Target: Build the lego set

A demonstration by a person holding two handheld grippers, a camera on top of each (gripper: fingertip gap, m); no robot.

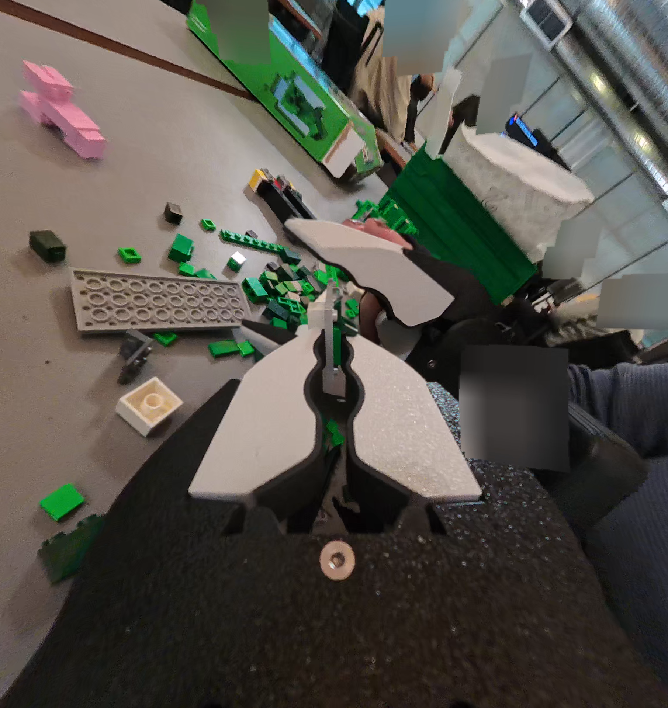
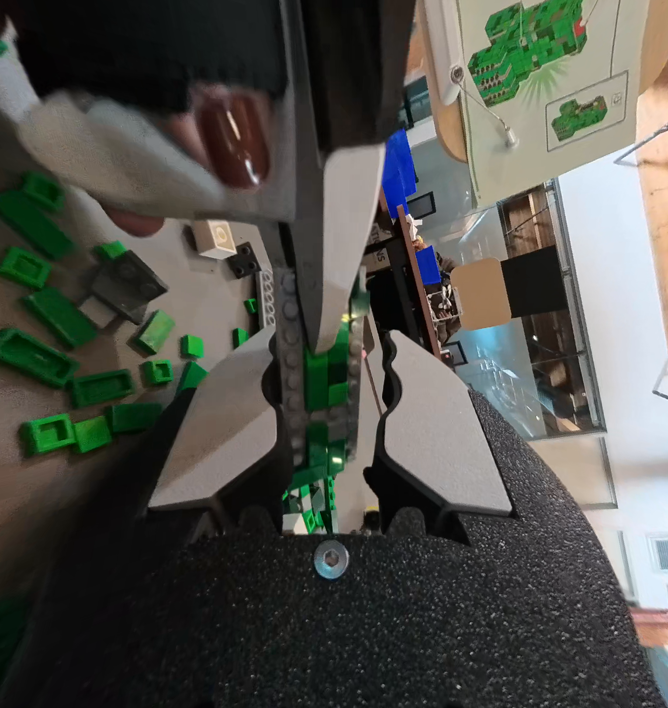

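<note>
A thin grey plate with green bricks on it (image 1: 330,346) stands on edge between the fingers of my left gripper (image 1: 331,339), which is shut on it. In the right wrist view the same build (image 2: 317,383) shows a studded grey strip and green bricks. It sits between the spread fingers of my right gripper (image 2: 330,337). The left pad (image 2: 248,394) touches the grey strip and the right pad (image 2: 428,406) stands apart. A finger of my left gripper (image 2: 343,237) comes down from above onto the build. A finger of my right gripper (image 1: 370,264) shows behind the build.
On the grey table lie a grey plate, underside up (image 1: 156,302), a white brick (image 1: 150,404), a pile of loose green pieces (image 1: 286,287) and green tiles (image 2: 56,325). A pink model (image 1: 60,111) and a green box (image 1: 286,88) stand farther back. An instruction page (image 2: 547,76) hangs at right. The left gripper's tips are roughly 4 centimetres from the right gripper's. My right tips are roughly 15 centimetres from the pink model (image 1: 60,111).
</note>
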